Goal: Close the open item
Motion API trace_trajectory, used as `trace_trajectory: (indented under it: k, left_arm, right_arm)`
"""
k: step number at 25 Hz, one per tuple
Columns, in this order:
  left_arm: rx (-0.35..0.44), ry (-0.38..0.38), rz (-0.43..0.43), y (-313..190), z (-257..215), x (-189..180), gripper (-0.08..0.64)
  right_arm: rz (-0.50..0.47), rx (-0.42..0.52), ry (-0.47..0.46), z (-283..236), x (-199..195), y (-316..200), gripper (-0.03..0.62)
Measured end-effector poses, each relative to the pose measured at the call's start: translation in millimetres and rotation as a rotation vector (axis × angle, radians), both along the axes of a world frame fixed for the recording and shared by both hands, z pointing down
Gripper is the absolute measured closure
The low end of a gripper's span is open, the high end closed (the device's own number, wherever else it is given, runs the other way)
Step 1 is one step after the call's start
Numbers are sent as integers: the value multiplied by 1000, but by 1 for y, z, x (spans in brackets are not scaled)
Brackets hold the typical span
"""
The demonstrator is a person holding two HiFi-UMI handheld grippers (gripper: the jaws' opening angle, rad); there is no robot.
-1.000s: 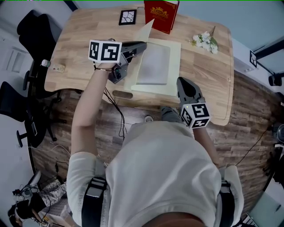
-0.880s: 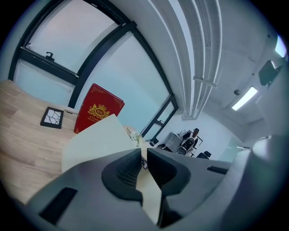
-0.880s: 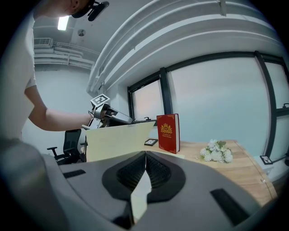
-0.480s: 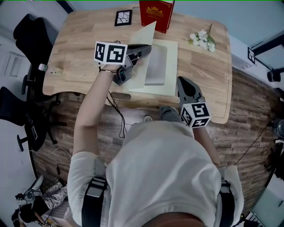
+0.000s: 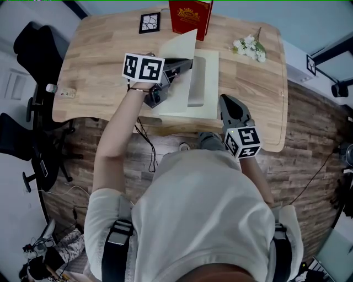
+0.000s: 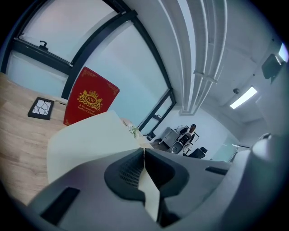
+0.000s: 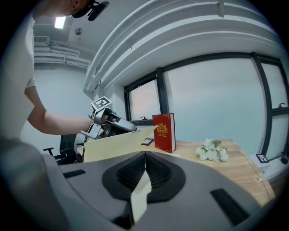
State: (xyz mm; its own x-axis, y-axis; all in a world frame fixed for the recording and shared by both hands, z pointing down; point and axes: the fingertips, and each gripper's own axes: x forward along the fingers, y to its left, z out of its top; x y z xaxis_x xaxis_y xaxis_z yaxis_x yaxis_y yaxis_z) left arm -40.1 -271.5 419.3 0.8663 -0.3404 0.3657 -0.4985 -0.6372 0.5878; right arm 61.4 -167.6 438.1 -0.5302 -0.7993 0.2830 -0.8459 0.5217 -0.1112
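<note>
A cream folder [image 5: 212, 69] lies open on the wooden table [image 5: 99, 60], with a grey sheet [image 5: 197, 82] on its lower leaf. Its cover [image 5: 185, 43] stands raised, almost upright, over the left side. My left gripper [image 5: 186, 63] is pinching that cover's edge, jaws closing tighter; in the left gripper view the cover [image 6: 86, 142] runs out from the left gripper [image 6: 143, 151]. My right gripper [image 5: 225, 102] sits at the folder's front right edge, its jaws together with a cream strip between them [image 7: 145, 155]. The right gripper view shows the lifted cover [image 7: 117, 144].
A red book [image 5: 190, 16] stands upright at the table's far edge behind the folder, beside a black framed tile [image 5: 150, 22]. White flowers [image 5: 248, 48] lie at the far right. Office chairs [image 5: 33, 49] stand left of the table. A cable [image 5: 144, 137] hangs below the front edge.
The left gripper has moved right and up with the cover, swinging it from a low tilt to nearly upright over the grey sheet. The right gripper has stayed put.
</note>
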Motion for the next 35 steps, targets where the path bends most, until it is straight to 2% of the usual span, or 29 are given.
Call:
trace_trajectory:
  k: [5,21,35]
  left_arm:
    - [4,-41,17,-1,10,5,534]
    - [-64,-39,35,2,41,27,538]
    - [-126,-72,46,4,70,41,538]
  right_arm:
    - [11,-1,1,0,2,-3,574]
    - [25,-10,13,2,9,-10,574]
    - [42,-20,12,4,17,-14,574]
